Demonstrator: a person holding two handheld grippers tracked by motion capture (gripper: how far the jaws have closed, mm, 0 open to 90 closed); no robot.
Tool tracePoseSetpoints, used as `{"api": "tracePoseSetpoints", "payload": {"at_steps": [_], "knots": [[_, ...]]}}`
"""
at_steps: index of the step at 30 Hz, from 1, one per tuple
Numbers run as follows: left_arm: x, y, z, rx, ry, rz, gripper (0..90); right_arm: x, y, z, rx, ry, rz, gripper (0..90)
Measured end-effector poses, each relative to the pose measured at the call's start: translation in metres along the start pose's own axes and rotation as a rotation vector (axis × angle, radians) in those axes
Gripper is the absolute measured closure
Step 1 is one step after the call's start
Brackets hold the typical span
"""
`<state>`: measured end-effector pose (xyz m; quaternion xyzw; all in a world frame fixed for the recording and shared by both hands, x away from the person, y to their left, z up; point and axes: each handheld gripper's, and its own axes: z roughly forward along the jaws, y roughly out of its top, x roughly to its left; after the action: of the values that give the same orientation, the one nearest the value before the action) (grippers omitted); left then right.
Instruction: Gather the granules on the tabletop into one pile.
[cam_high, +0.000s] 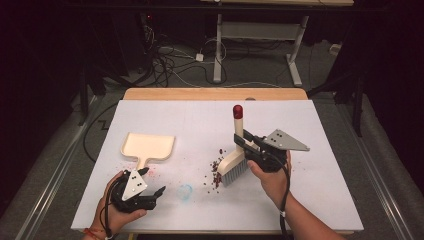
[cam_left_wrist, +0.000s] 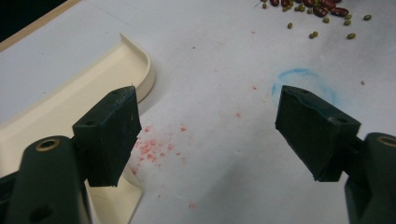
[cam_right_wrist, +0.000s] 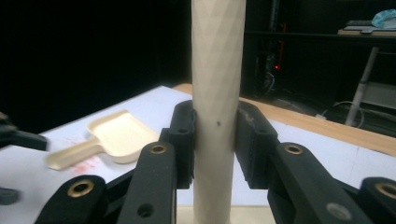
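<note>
Open table between dustpan (cam_high: 148, 146) and brush (cam_high: 235, 165); scattered beans (cam_high: 216, 172) lie there, perhaps with stray ones nearer

You have a cream brush (cam_high: 234, 161) with a red-tipped handle, a cream dustpan (cam_high: 148, 146), dark red and green beans (cam_high: 216, 175), black tongs (cam_high: 150, 196), and a white bench (cam_high: 325, 175) with pink specks and a blue ring (cam_high: 185, 191).

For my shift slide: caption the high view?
Right hand-held gripper holds brush upright over scattered beans; dustpan waits beside open left hand-held gripper.
</note>
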<state>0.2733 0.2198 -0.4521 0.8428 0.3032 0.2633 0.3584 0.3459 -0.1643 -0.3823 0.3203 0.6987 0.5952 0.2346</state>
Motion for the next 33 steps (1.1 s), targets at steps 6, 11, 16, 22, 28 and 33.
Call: {"api": "tracePoseSetpoints", "payload": {"at_steps": [6, 11, 16, 22, 28, 33], "knots": [[0.0, 0.001, -0.001, -0.006, 0.009, -0.003, 21.1, 0.023, 0.0, -0.024, 0.004, 0.025, 0.054, 70.3], [0.002, 0.002, -0.003, -0.021, 0.015, -0.007, 21.1, 0.053, -0.012, -0.024, 0.013, 0.02, 0.07, 70.3], [0.004, 0.002, -0.005, -0.033, 0.011, -0.012, 21.1, 0.075, -0.029, 0.001, 0.057, -0.017, 0.031, 70.3], [0.004, 0.002, -0.003, -0.026, 0.005, -0.007, 21.1, 0.072, -0.032, 0.022, 0.042, -0.084, 0.008, 70.3], [0.003, 0.001, -0.002, -0.019, 0.0, -0.004, 21.1, 0.048, -0.03, 0.039, 0.027, -0.168, 0.011, 70.3], [0.002, 0.001, -0.001, -0.012, -0.001, -0.003, 21.1, 0.037, -0.023, 0.042, 0.022, -0.189, 0.0, 70.4]]}}
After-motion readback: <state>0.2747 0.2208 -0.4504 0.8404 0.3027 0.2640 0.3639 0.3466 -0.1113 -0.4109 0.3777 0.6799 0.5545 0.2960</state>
